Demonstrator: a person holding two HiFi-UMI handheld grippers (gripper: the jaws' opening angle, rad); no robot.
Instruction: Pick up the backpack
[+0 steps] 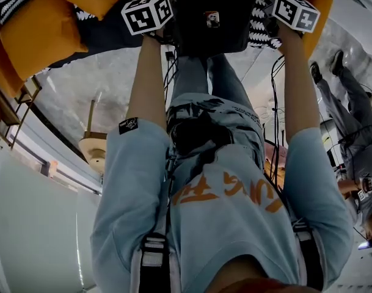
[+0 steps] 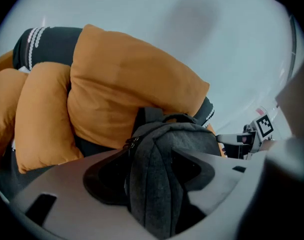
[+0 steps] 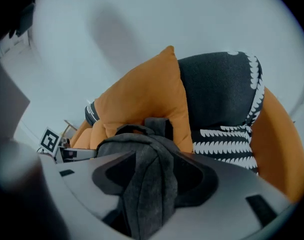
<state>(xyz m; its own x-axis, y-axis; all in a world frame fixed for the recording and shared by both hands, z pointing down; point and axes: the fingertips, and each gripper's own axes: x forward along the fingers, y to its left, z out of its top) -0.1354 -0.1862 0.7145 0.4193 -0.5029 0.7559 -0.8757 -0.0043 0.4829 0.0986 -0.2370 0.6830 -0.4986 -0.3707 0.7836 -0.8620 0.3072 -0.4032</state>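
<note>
A dark grey backpack (image 1: 210,17) rests against orange cushions (image 2: 127,89) and a black cushion with white pattern (image 3: 221,94). My left gripper (image 2: 152,184) stands open, with a fold of the backpack's top (image 2: 176,139) between its jaws. The right gripper (image 3: 149,179) is open too, and a fold of the backpack (image 3: 137,144) runs between its jaws. The two grippers hold either side of the bag's top, close to its carry handle (image 3: 156,126). In the head view only their marker cubes (image 1: 147,12) (image 1: 295,12) show, at either side of the bag.
More orange cushions (image 1: 33,35) lie at the left of the seat. Cables (image 1: 274,102) hang beside my right arm. Another person's legs (image 1: 350,115) are off to the right. A small wooden stand (image 1: 94,145) sits at the left, and a pale wall is behind the cushions.
</note>
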